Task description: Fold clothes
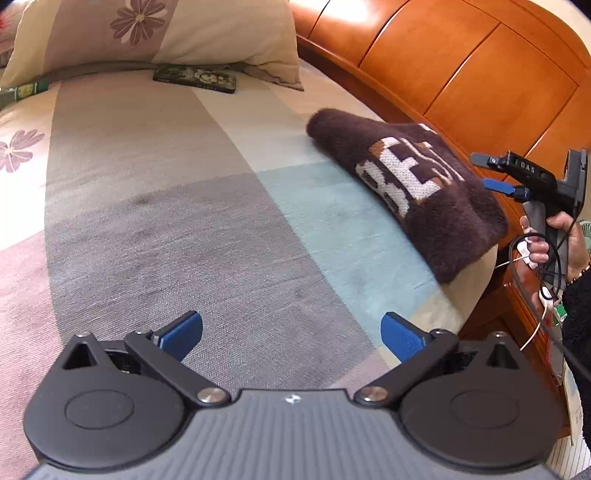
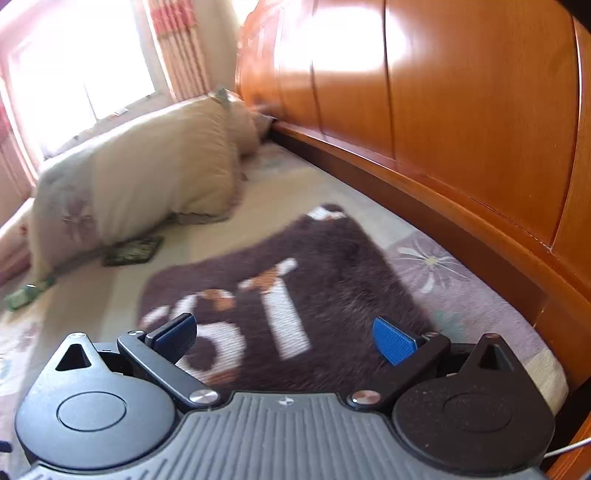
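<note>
A folded dark brown fuzzy sweater (image 1: 417, 192) with white and orange letters lies on the bed near the headboard. In the right wrist view the same sweater (image 2: 317, 288) fills the middle, just beyond my right gripper (image 2: 284, 338), which is open and empty above it. My left gripper (image 1: 291, 334) is open over bare bedsheet, well left of the sweater. In the left wrist view the right gripper (image 1: 493, 173) hangs at the sweater's right edge, held by a hand (image 1: 554, 240).
A glossy orange wooden headboard (image 2: 461, 122) runs along the far side. A floral pillow (image 1: 159, 33) lies at the back, with a dark patterned flat case (image 1: 195, 78) in front of it. Striped bedsheet (image 1: 177, 221) spreads wide before the left gripper. A bright window (image 2: 74, 74) is beyond.
</note>
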A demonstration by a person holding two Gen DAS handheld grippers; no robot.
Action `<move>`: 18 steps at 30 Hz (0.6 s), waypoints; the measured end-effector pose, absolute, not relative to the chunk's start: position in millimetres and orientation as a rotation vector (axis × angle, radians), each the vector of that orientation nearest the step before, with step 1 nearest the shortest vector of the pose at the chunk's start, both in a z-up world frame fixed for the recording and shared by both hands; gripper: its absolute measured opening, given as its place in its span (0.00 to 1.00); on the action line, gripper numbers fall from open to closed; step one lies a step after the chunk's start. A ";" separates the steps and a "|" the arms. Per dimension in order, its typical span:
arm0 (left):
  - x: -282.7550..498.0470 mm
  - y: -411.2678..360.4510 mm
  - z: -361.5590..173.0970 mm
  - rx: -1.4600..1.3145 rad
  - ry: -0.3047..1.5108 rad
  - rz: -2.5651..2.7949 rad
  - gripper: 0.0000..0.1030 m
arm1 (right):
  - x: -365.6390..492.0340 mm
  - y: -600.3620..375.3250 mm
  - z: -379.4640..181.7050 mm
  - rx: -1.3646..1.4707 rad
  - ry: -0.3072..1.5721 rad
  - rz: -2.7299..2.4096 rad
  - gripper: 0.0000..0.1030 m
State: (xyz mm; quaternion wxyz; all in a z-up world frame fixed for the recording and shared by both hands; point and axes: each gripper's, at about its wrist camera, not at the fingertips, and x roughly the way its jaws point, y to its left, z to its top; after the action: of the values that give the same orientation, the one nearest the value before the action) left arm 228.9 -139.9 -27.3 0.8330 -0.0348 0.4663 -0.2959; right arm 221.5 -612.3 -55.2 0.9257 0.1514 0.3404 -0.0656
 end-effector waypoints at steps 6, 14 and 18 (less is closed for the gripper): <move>208.5 -137.9 -14.4 -0.050 0.963 -0.631 0.99 | 191.4 -586.6 -54.8 0.306 0.734 -0.121 1.00; 191.5 -135.8 -3.0 -0.005 0.921 -0.618 0.99 | 167.1 -546.2 -54.6 0.295 0.739 -0.019 1.00; 184.9 -131.7 0.1 0.005 0.917 -0.622 0.99 | 158.9 -531.6 -60.5 0.269 0.747 0.011 1.00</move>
State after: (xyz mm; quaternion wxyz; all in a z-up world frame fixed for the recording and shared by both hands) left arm 184.9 -131.7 0.1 0.8505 0.0024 0.4352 -0.2955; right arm 158.9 -531.6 -60.5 0.9222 0.1312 0.3636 0.0055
